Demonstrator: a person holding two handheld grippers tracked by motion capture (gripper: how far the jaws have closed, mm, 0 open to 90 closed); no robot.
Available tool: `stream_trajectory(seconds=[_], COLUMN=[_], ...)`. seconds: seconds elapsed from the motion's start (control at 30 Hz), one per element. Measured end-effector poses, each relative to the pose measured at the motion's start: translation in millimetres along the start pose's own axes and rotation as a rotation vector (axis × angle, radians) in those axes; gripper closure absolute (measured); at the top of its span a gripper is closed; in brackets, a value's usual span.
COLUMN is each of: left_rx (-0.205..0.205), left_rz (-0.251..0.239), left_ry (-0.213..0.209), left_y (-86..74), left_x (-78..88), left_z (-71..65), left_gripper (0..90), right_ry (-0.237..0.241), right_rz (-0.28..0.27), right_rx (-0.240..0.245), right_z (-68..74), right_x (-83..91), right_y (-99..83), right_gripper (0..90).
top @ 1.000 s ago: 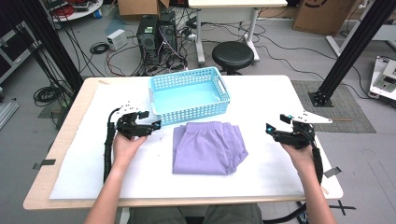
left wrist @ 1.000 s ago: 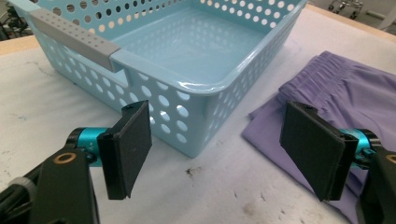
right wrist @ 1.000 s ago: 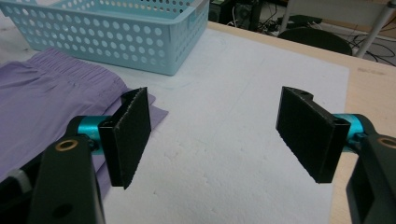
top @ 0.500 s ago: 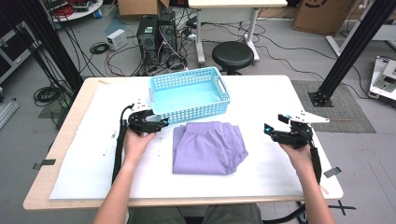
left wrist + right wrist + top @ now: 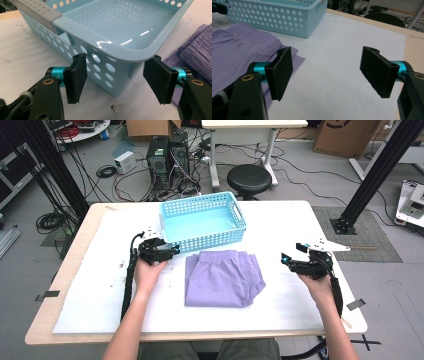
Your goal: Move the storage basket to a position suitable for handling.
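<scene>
A light blue perforated basket (image 5: 202, 222) stands empty at the back middle of the table. A folded purple garment (image 5: 222, 277) lies flat just in front of it. My left gripper (image 5: 170, 251) is open at the basket's near left corner. In the left gripper view its jaws stand on either side of that corner (image 5: 125, 56) without touching it, and the garment (image 5: 197, 50) shows at the right edge. My right gripper (image 5: 286, 260) is open over bare sheet, right of the garment (image 5: 239, 53). It holds nothing, and the basket (image 5: 274, 15) is far ahead of it.
A white sheet (image 5: 100, 295) covers most of the wooden tabletop (image 5: 45, 320). Beyond the table's far edge are a black stool (image 5: 249, 177), computer towers (image 5: 167, 152) and cables on the floor. A black frame post (image 5: 372, 175) rises at the right.
My left gripper has moved right, up to the basket's near left corner. The right gripper has hardly moved. Both stay open.
</scene>
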State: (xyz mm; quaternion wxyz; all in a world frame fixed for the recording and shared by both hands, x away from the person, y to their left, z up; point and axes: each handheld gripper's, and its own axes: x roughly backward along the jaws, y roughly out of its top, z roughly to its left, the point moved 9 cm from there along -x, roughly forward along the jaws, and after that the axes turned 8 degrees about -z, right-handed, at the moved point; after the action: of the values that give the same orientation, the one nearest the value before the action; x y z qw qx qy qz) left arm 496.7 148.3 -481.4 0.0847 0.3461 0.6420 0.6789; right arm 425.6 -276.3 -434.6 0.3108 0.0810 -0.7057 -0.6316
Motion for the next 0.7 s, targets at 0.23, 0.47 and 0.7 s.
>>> stream_trajectory(seconds=[0.23,0.47,0.7], left_rx=[-0.018,-0.028,-0.034], left_rz=[0.003,0.004,0.007], left_ry=[0.016,0.002,-0.008], left_y=[1.6,1.5,1.3], left_x=[1.2,2.4,3.2], left_z=[-1.1,-1.1,-1.8], left_gripper=[37.9,39.2,39.6], right_ry=[0.009,0.038,0.056], right_rz=[0.013,0.029,0.024], right_rx=[0.005,0.006,0.016], right_z=[3.8,13.2,21.1], right_x=[-5.0,-22.3,-44.6], right_y=[-1.8,2.7,17.6], right_gripper=[26.8,26.8,26.8])
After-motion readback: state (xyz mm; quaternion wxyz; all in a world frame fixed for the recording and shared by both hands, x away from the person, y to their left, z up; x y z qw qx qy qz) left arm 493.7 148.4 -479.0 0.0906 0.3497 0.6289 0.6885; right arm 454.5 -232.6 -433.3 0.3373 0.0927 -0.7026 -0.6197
